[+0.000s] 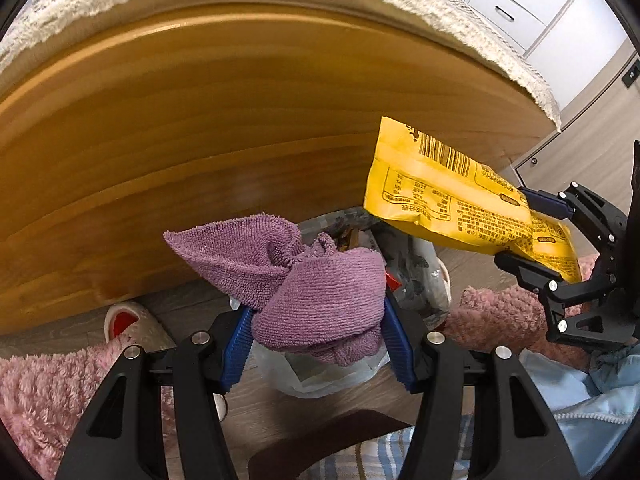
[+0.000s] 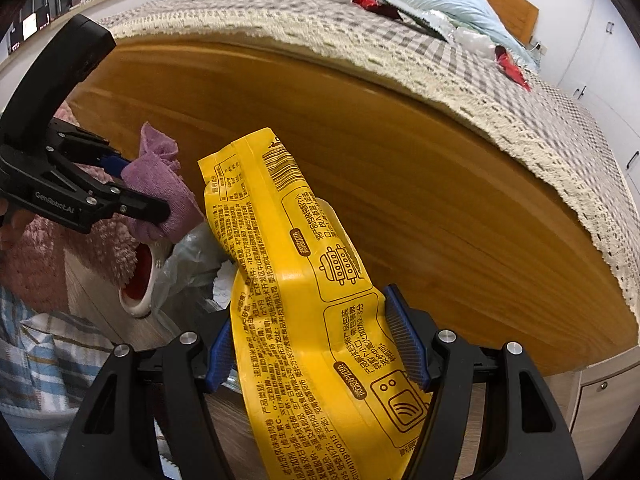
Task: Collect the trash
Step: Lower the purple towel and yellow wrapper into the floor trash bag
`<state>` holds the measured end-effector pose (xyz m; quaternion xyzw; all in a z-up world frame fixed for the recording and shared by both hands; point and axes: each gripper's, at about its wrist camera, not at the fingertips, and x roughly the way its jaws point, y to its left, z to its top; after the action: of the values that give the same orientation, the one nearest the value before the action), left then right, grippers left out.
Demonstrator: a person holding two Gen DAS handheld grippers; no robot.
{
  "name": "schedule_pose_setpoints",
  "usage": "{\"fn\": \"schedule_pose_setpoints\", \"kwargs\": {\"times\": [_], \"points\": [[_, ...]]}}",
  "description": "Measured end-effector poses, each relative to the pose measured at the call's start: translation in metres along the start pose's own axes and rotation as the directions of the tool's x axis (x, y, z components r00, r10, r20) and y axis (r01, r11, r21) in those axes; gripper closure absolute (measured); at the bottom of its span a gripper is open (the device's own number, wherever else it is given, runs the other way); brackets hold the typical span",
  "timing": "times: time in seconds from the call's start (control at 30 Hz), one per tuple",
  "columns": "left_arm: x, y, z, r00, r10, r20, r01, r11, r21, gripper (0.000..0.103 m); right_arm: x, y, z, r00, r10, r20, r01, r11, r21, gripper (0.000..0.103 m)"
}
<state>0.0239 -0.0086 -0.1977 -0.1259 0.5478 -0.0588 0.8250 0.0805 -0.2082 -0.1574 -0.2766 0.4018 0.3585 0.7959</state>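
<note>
Left claw (image 1: 316,344) grips a purple cloth (image 1: 316,280); right claw (image 2: 320,344) (at 3 o'clock) grips a yellow food wrapper (image 2: 304,280) above the bin bag (image 1: 416,272).

Wood-look floor (image 1: 280,412), bag-lined bin (image 1: 416,280), slipper (image 1: 128,320), bed (image 2: 360,184) bearing wrappers (image 2: 512,66)

Bright, even daylight; fisheye-bent edges

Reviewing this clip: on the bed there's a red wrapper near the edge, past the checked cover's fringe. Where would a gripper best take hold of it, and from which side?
From the right wrist view, the red wrapper lies flat and crumpled on the bed cover, so there is little to pinch from the side. Probably best to come from above and close on its raised crumpled fold. Both grippers are full now: the right gripper holds the yellow packet.
</note>
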Motion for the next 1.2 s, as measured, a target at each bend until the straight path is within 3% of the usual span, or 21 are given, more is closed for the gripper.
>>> {"fn": "schedule_pose_setpoints", "kwargs": {"times": [0.23, 0.5, 0.87, 1.2], "points": [[0.02, 0.008, -0.003, 0.998, 0.014, -0.055, -0.015, 1.0, -0.024, 0.047, 0.018, -0.005, -0.001, 0.998, 0.018, -0.066, -0.019, 1.0, -0.02, 0.038], [0.049, 0.006, 0.002, 0.992, 0.045, -0.122, -0.046, 0.999, -0.008, 0.047, 0.049, 0.003, -0.001, 0.987, 0.022, -0.157, -0.042, 0.991, -0.123, 0.038], [0.106, 0.0, -0.004, 0.969, 0.087, -0.233, -0.08, 0.996, 0.041, 0.047, 0.115, 0.026, -0.01, 0.952, -0.013, -0.306, -0.089, 0.943, -0.319, 0.038], [0.131, 0.008, -0.007, 0.956, 0.098, -0.278, -0.099, 0.995, 0.012, 0.047, 0.157, 0.023, -0.014, 0.936, 0.01, -0.352, -0.129, 0.939, -0.318, 0.038]]}}
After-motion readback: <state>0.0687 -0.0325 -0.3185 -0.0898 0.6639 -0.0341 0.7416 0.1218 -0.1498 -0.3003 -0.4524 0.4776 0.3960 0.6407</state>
